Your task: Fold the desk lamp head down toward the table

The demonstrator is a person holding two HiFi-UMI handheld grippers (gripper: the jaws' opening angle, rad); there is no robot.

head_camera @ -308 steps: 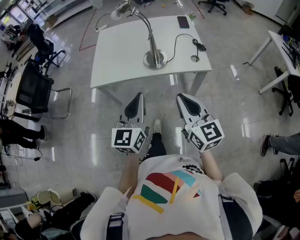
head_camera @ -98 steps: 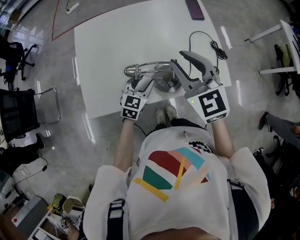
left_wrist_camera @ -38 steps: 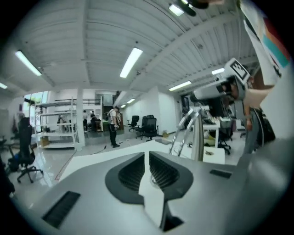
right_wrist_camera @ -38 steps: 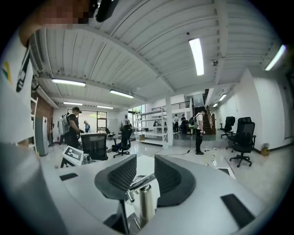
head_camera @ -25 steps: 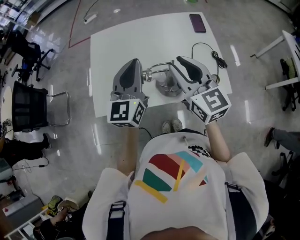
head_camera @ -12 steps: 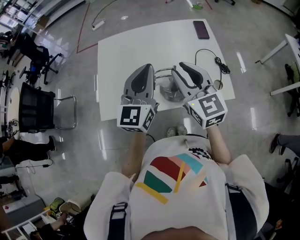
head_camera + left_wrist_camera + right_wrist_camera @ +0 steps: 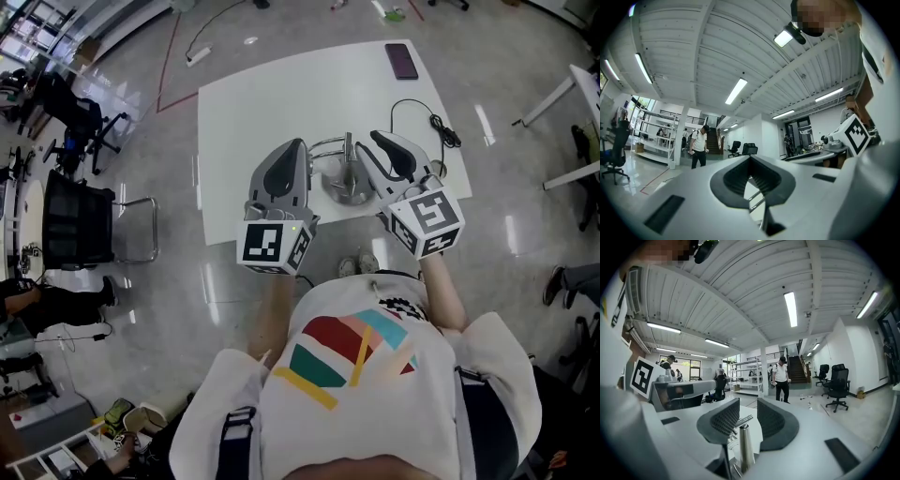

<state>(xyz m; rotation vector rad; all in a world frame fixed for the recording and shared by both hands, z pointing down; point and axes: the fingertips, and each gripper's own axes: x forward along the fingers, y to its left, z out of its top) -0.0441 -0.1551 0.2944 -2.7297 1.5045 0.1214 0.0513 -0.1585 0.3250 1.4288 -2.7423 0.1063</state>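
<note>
fingers [image 7: 777, 423] apart, right gripper [image 7: 747, 405] hangs beside the low-folded chrome desk lamp [image 7: 348, 189].

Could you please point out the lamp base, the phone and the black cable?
lamp base [image 7: 337, 193]: head view, round metal foot.
phone [image 7: 402, 61]: head view, its dark middle.
black cable [image 7: 439, 125]: head view, bundled stretch.

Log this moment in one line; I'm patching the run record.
left hand-held gripper: shut, empty | right hand-held gripper: open, at lamp post | desk lamp: neck folded over, on white table
</note>
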